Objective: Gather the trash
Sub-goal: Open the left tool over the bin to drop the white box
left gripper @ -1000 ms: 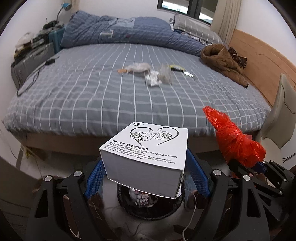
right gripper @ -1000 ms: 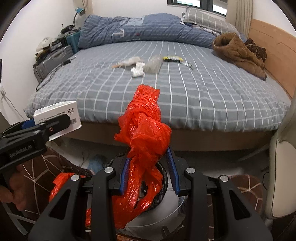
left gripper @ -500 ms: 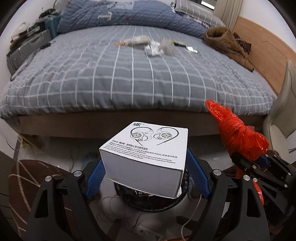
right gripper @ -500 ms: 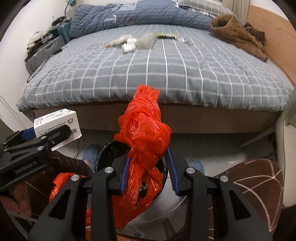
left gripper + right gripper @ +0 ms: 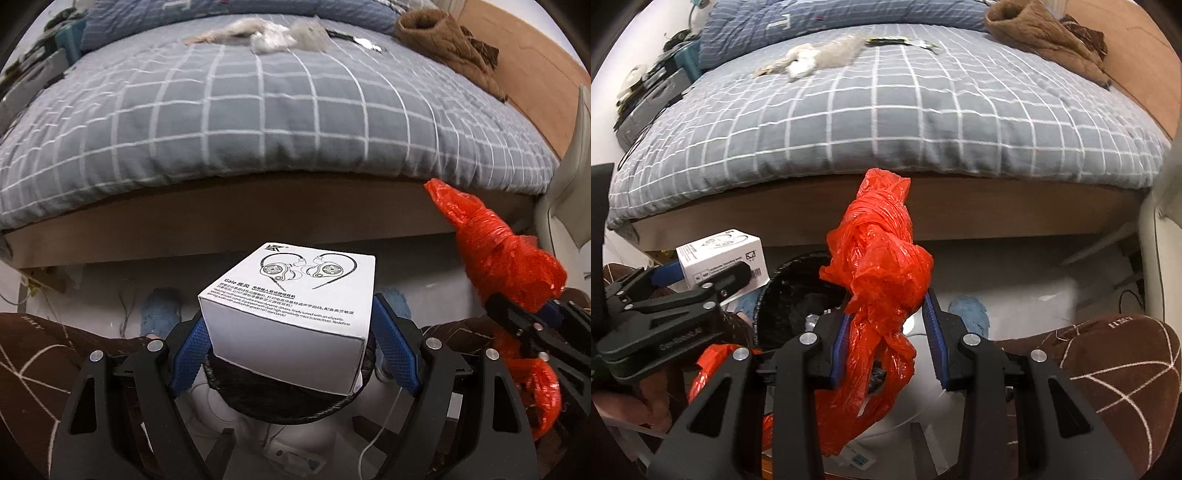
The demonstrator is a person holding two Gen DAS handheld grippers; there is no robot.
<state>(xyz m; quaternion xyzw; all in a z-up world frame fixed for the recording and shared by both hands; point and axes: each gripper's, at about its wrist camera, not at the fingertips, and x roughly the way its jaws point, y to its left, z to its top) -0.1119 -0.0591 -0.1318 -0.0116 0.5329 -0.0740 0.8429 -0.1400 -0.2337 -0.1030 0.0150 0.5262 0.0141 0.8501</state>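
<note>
My left gripper (image 5: 291, 332) is shut on a white earphone box (image 5: 291, 299) printed with a line drawing, held over a round bin lined with a black bag (image 5: 284, 402). My right gripper (image 5: 888, 332) is shut on a crumpled red plastic bag (image 5: 882, 273), whose tail hangs down between the fingers toward the black bin (image 5: 798, 288). In the right wrist view the left gripper (image 5: 713, 275) with the white box (image 5: 724, 254) sits at the left. The red bag (image 5: 498, 254) shows at the right of the left wrist view. More wrappers (image 5: 273, 31) lie far off on the bed.
A bed with a grey checked cover (image 5: 258, 110) fills the background, its wooden frame (image 5: 960, 210) just beyond the bin. A brown jacket (image 5: 443, 44) lies at its far right. The person's brown patterned trouser legs (image 5: 1108, 369) and blue slippers (image 5: 159, 314) flank the bin. A white chair (image 5: 565, 192) stands right.
Both grippers have sunk toward the floor and tipped downward; the bed now rises higher in both views and the black bin lies closer beneath them. Both grips are unchanged.
</note>
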